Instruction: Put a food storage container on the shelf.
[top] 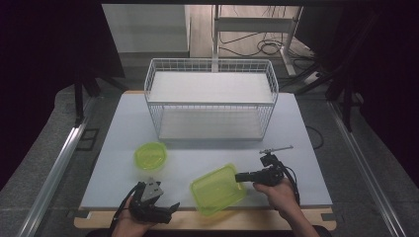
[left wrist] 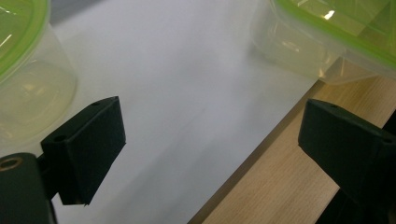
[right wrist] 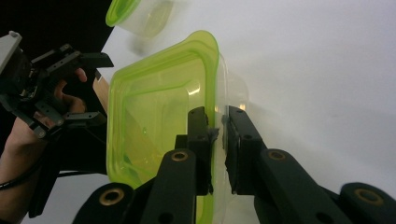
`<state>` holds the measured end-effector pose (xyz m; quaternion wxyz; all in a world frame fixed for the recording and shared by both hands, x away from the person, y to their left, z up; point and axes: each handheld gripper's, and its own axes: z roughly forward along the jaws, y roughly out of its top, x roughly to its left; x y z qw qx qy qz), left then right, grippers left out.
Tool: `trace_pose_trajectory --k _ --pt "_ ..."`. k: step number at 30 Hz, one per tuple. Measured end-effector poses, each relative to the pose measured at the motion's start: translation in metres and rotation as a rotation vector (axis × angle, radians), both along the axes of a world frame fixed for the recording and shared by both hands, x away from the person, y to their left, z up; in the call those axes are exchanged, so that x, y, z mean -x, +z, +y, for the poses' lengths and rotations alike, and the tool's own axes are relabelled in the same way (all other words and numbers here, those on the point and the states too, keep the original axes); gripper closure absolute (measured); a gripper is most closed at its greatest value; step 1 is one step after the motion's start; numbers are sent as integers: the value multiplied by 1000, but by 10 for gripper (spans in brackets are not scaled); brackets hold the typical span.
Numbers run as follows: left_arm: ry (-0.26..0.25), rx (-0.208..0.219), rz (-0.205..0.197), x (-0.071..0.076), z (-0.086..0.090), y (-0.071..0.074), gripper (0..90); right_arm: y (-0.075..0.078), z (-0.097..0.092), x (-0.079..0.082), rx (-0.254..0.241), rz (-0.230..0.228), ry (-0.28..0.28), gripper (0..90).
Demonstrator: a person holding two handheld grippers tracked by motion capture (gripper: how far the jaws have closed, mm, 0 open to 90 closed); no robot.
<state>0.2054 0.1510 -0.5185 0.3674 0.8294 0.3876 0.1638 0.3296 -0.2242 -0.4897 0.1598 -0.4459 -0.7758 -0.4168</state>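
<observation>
The rectangular green-rimmed container (top: pixel 218 189) is gripped at its right rim by the right claw (top: pixel 241 177), clenched across the wall, at the counter's (top: pixel 207 153) near edge. The left claw (top: pixel 163 210) is spread wide and empty, just left of it. The wire rack (top: pixel 211 98) lies well beyond, straight ahead.

Two green-rimmed clear containers: one round (top: pixel 150 156), one rectangular (top: pixel 218 189). One white wire rack (top: pixel 211 98), two tiers. Two handheld grippers: left (top: pixel 167 211), right (top: pixel 238 177). One table (top: pixel 123 118).
</observation>
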Motion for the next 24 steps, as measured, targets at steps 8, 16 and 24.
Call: trace_pose_trajectory --k 8,16,24 --pt "1 -7 2 0 1 0 75 11 -10 -2 -31 -34 -31 813" --pt "6 -7 2 -1 2 -1 75 24 -17 -8 -102 -44 -50 814" --pt "-4 28 6 -1 3 0 70 47 -20 -16 -143 -74 -64 813"
